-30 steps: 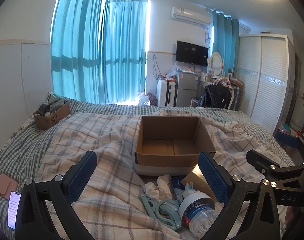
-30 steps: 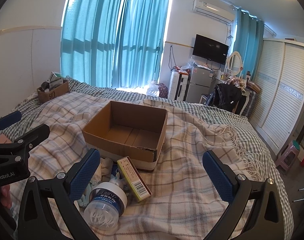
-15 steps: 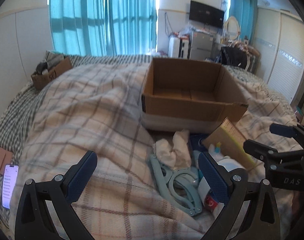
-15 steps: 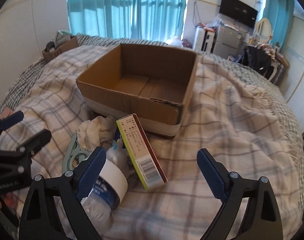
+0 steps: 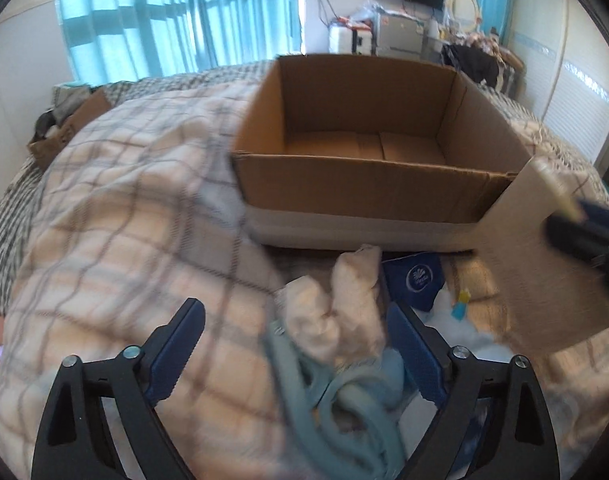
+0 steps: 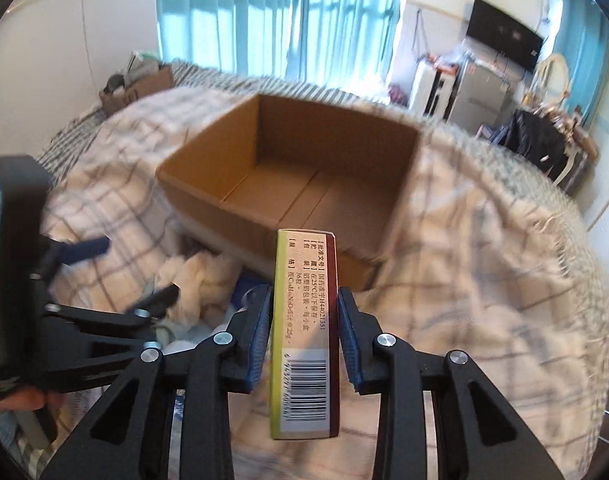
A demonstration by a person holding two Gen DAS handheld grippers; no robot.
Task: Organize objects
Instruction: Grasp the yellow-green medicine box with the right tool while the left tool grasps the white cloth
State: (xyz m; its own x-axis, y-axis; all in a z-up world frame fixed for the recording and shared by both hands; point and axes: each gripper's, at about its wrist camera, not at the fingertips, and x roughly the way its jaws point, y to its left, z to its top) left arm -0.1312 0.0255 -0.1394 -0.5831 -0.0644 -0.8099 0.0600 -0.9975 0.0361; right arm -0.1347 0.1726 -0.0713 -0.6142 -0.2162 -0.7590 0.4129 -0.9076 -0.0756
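Upright medicine box point(image 6: 304, 332) — beside open carton point(image 6: 288, 184)

The left gripper point(image 5: 300, 348) fills the bottom of the frame, its blue-padded fingers point(image 5: 176, 344) spread wide with nothing between them. Just past them, low centre, a crumpled cloth point(image 5: 336, 304) lies on a pale blue hanger point(image 5: 340, 404). Behind it sits a dark blue packet point(image 5: 414, 282). An open carton point(image 5: 368, 192) takes the middle on the plaid blanket point(image 5: 124, 240). At the right edge the right gripper point(image 5: 584, 228), blurred, reaches to a flat box point(image 5: 544, 280) that tilts against the carton's corner.
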